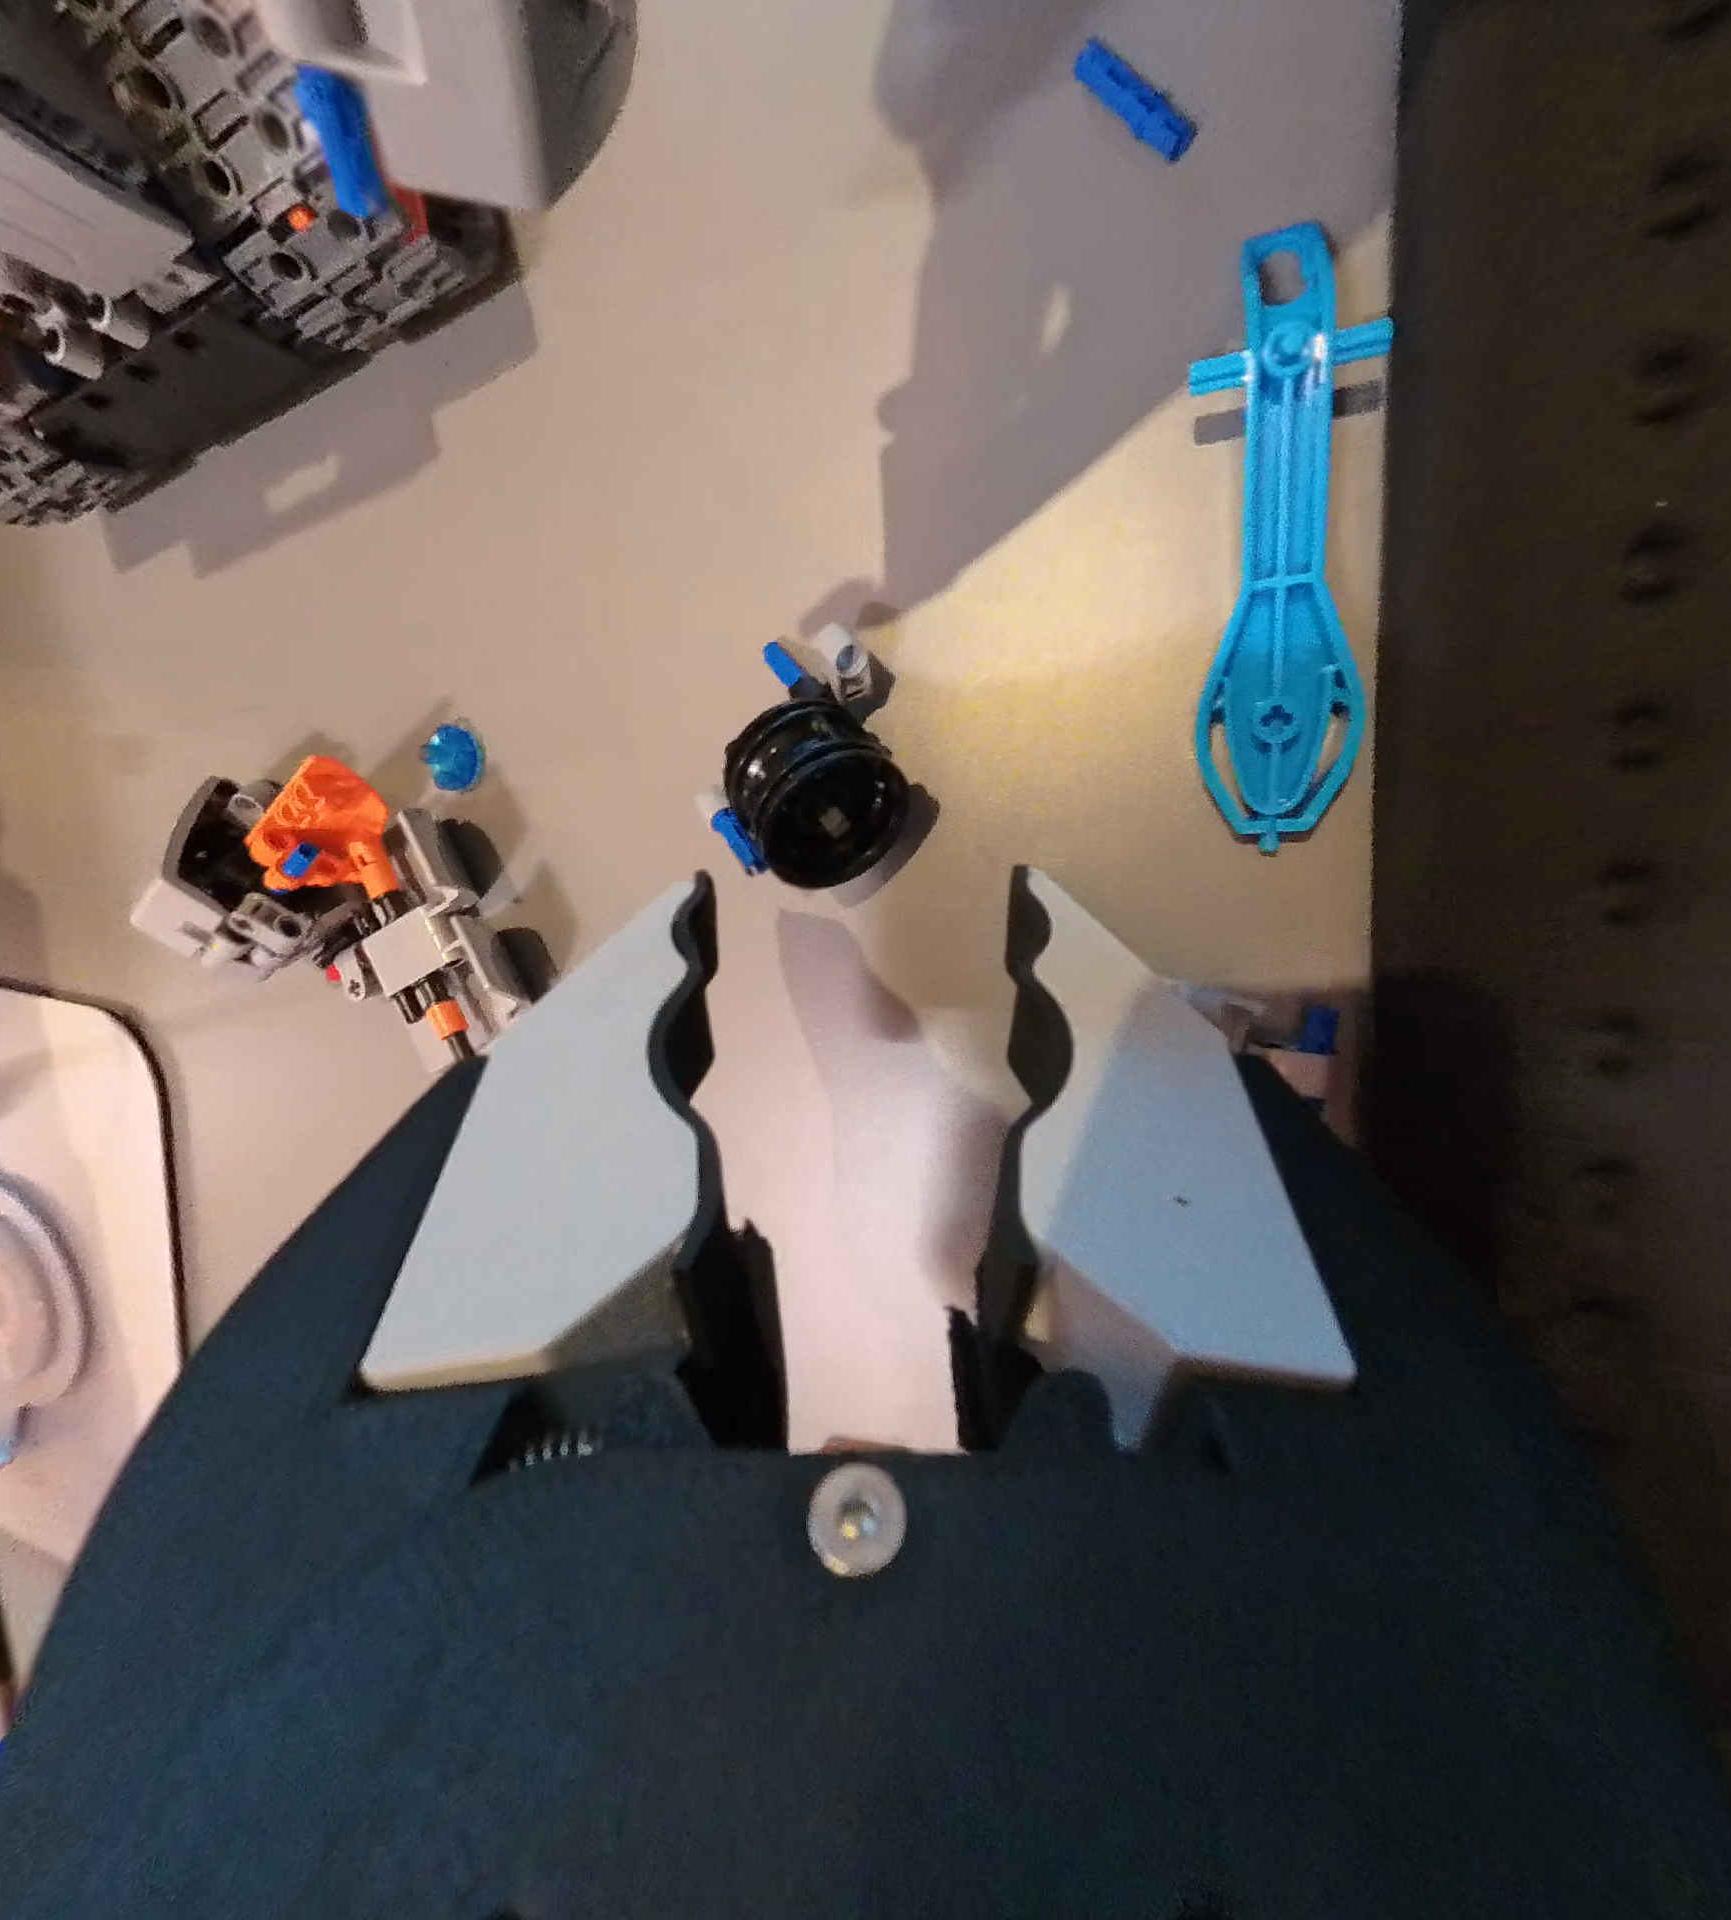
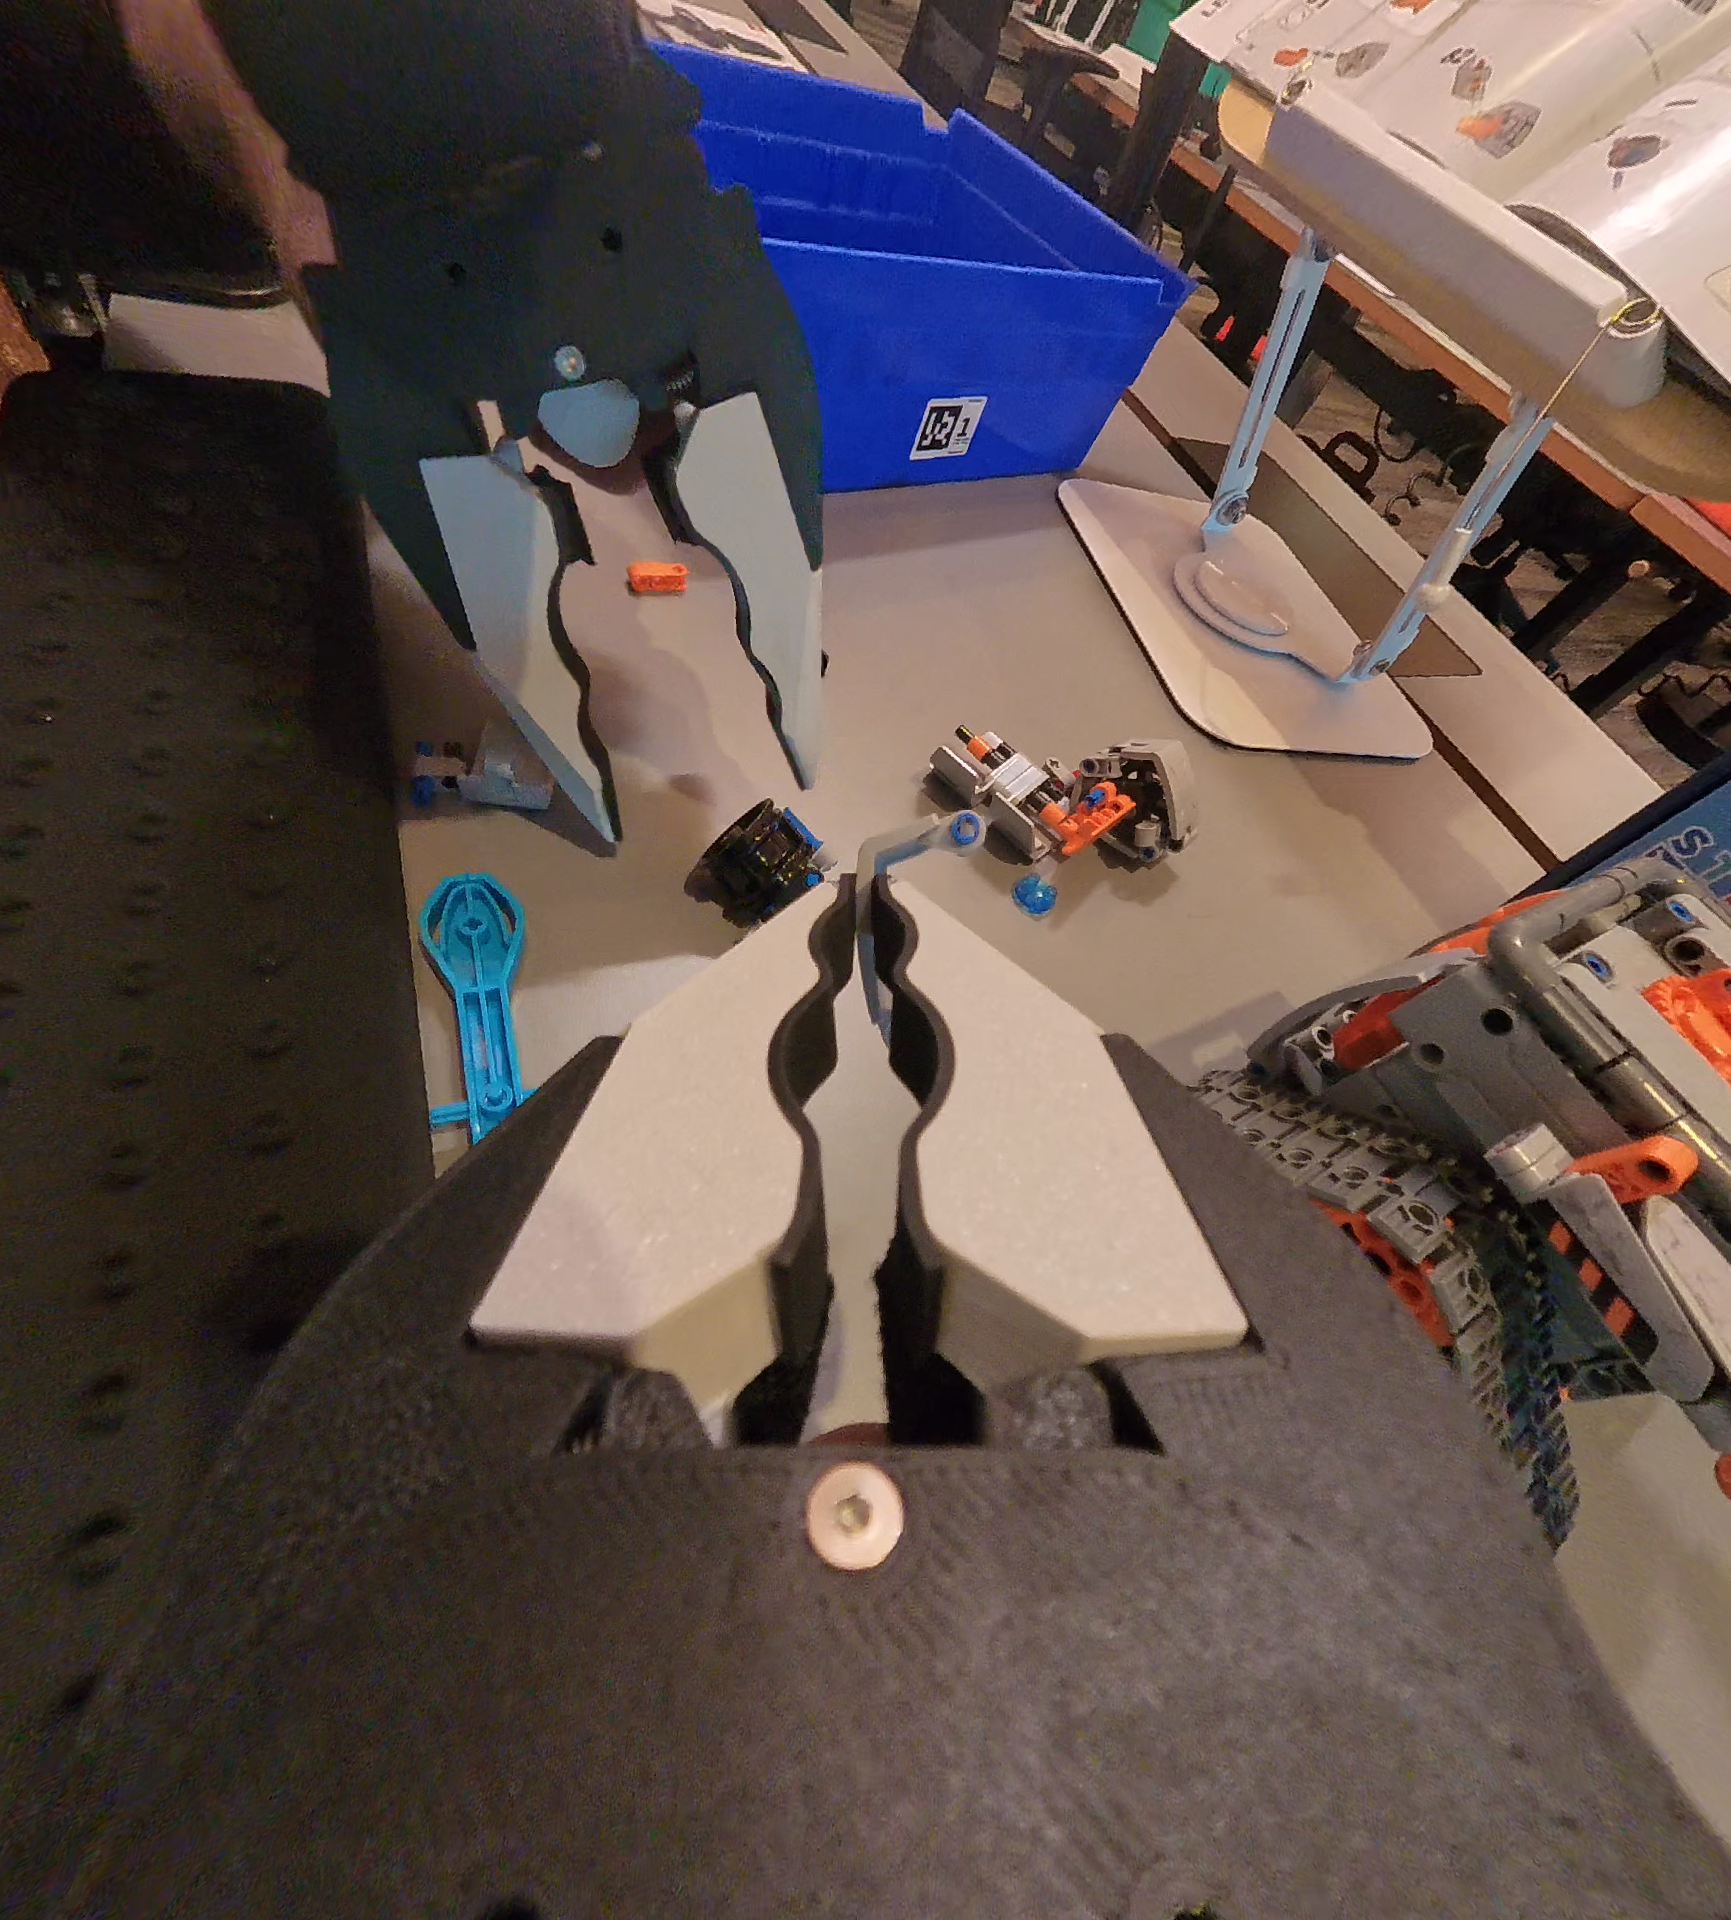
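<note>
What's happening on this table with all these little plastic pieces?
A person holds two handheld grippers over a table strewn with building-toy parts. The right gripper is shut on a thin grey bent piece with a blue pin at its end. The left gripper is open and empty, hovering just above a black wheel hub. Nearby lie a small grey-and-orange subassembly, a light-blue tool and a large tracked model.

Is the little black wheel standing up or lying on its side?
On its side. The black wheel rests on its tread on the table, hub facing sideways, just beyond the open left tongs.
</note>
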Action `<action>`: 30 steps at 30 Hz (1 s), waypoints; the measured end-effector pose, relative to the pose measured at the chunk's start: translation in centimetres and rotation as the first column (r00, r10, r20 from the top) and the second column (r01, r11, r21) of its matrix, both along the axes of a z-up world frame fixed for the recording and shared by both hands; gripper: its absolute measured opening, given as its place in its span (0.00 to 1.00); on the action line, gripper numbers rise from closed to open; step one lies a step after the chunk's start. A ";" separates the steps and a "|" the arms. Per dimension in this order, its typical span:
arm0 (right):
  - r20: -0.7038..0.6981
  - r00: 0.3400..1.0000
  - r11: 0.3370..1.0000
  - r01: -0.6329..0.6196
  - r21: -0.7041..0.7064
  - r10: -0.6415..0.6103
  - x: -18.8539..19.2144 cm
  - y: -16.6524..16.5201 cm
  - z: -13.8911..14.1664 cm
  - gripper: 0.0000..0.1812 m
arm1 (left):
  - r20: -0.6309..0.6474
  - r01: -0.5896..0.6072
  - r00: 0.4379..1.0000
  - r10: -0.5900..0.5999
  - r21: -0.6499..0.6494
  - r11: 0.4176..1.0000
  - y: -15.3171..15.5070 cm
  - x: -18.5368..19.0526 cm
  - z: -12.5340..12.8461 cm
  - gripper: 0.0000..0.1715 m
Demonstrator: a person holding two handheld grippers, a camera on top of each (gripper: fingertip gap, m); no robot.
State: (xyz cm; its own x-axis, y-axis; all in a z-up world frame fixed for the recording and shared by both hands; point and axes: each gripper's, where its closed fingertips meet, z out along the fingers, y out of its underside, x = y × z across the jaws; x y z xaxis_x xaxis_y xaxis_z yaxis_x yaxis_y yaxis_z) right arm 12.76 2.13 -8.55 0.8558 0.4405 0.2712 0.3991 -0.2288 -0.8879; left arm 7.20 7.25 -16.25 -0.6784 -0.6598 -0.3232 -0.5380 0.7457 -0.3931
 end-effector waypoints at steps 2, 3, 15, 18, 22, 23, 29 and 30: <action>-0.002 1.000 1.000 0.004 -0.003 -0.004 0.1 0.0 0.0 0.00 | -0.017 -0.013 1.000 0.013 -0.025 1.000 0.4 0.2 -0.1 0.31; -0.004 1.000 1.000 0.006 -0.005 -0.006 0.1 0.0 -0.1 0.00 | -0.011 -0.015 1.000 0.015 -0.030 0.999 0.6 0.5 0.0 0.30; -0.005 1.000 1.000 0.002 -0.012 -0.002 0.1 0.0 -0.2 0.00 | -0.035 -0.041 0.999 0.037 -0.149 0.988 -0.7 1.1 -0.9 0.21; -0.003 1.000 1.000 0.002 -0.017 -0.002 0.1 0.0 -0.3 0.00 | -0.058 -0.011 0.998 -0.001 -0.202 0.979 -2.4 -0.1 -0.8 0.22; -0.002 1.000 1.000 0.008 -0.024 -0.008 0.2 0.1 -0.5 0.00 | -0.037 -0.019 0.999 0.012 -0.195 0.981 -2.2 -0.3 -0.3 0.24; -0.004 1.000 1.000 0.011 -0.026 -0.011 0.3 0.1 -0.5 0.00 | -0.021 -0.026 1.000 0.022 -0.196 0.980 -1.9 -0.1 0.0 0.25; -0.027 0.997 0.994 0.072 -0.087 -0.074 1.7 0.5 -1.6 0.00 | 0.024 -0.051 0.998 0.058 -0.204 0.978 -1.9 1.5 0.7 0.30; -0.033 0.996 0.992 0.075 -0.104 -0.079 1.8 0.5 -1.9 0.00 | 0.022 -0.049 0.998 0.054 -0.199 0.979 -2.1 1.7 0.6 0.30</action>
State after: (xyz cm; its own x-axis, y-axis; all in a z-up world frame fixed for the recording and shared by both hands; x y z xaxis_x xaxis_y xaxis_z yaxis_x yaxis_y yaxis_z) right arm 14.56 2.60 -10.41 0.8969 0.3966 0.1955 0.3439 -0.3478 -0.8722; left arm 8.91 5.12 -15.65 -0.6347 -0.7464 -0.2001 -0.5607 0.6230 -0.5454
